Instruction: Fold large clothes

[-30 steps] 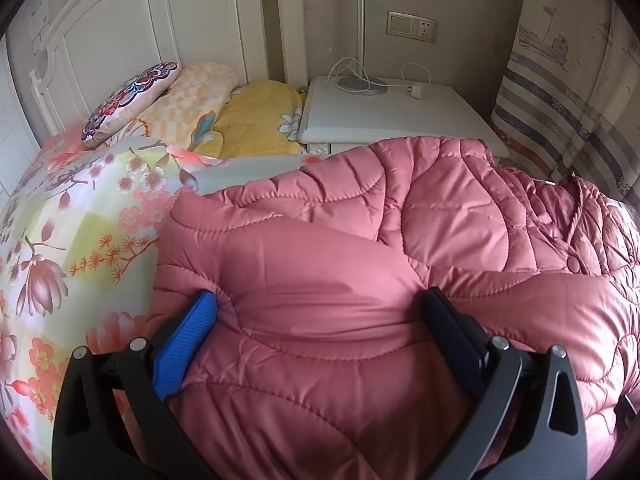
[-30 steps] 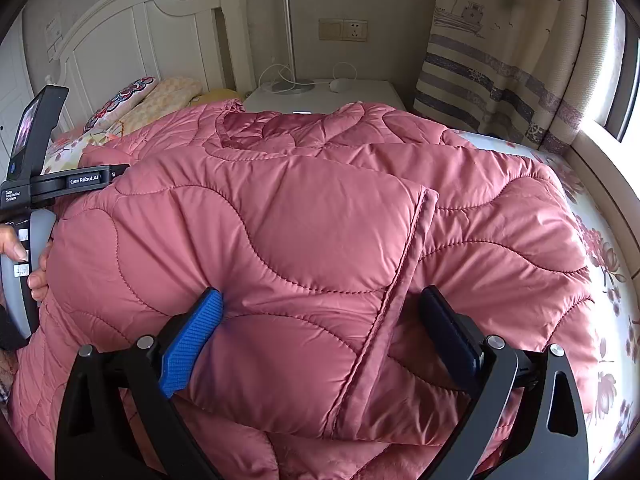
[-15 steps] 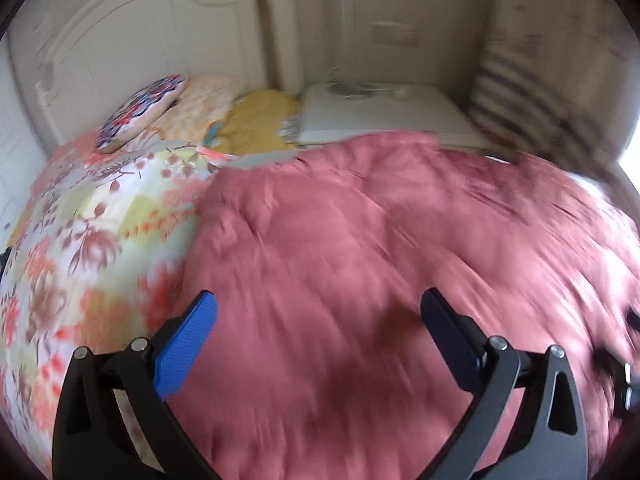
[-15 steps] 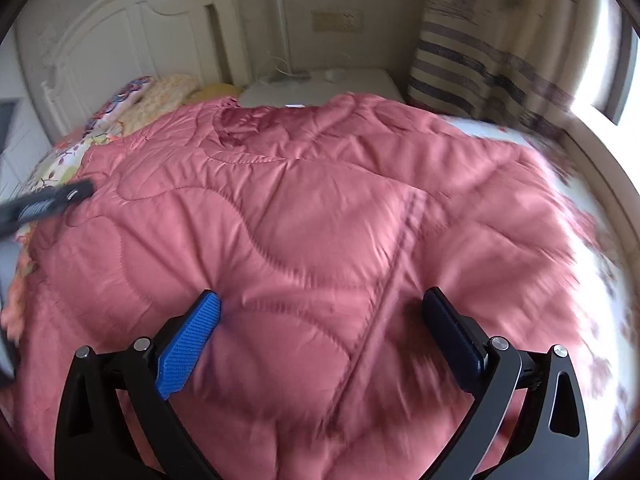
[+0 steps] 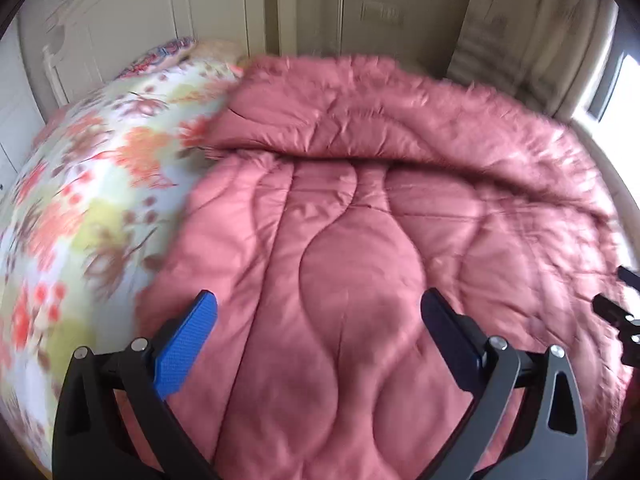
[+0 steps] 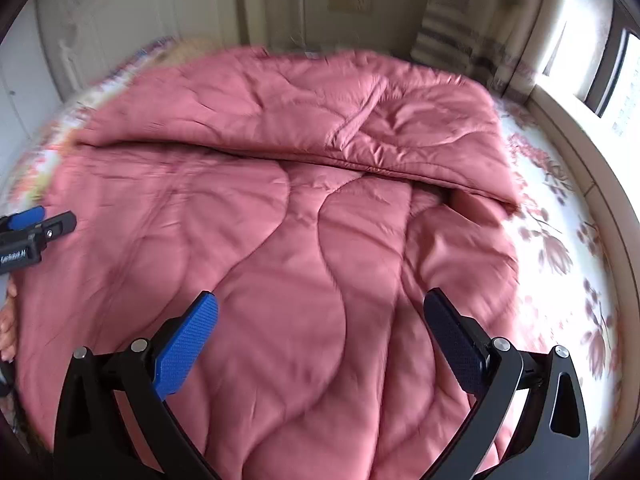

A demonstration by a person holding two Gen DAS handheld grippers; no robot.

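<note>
A large pink quilted coat [image 5: 360,240] lies spread on the bed, its far part folded over toward me along a crosswise edge; it also fills the right wrist view [image 6: 280,220]. My left gripper [image 5: 320,332] is open and empty above the coat's near part. My right gripper [image 6: 320,332] is open and empty above the coat too. The left gripper shows at the left edge of the right wrist view [image 6: 28,232]. Part of the right gripper shows at the right edge of the left wrist view [image 5: 620,312].
A floral bedspread [image 5: 80,200] covers the bed, also seen to the right of the coat [image 6: 568,240]. A white headboard [image 5: 120,40] and pillows [image 5: 172,48] are at the far left. A striped curtain [image 6: 460,28] and a window [image 6: 616,72] are at the right.
Both grippers have let go of the coat and pulled back and up. The coat's lifted part now lies folded over on the bed. Both views are blurred by motion.
</note>
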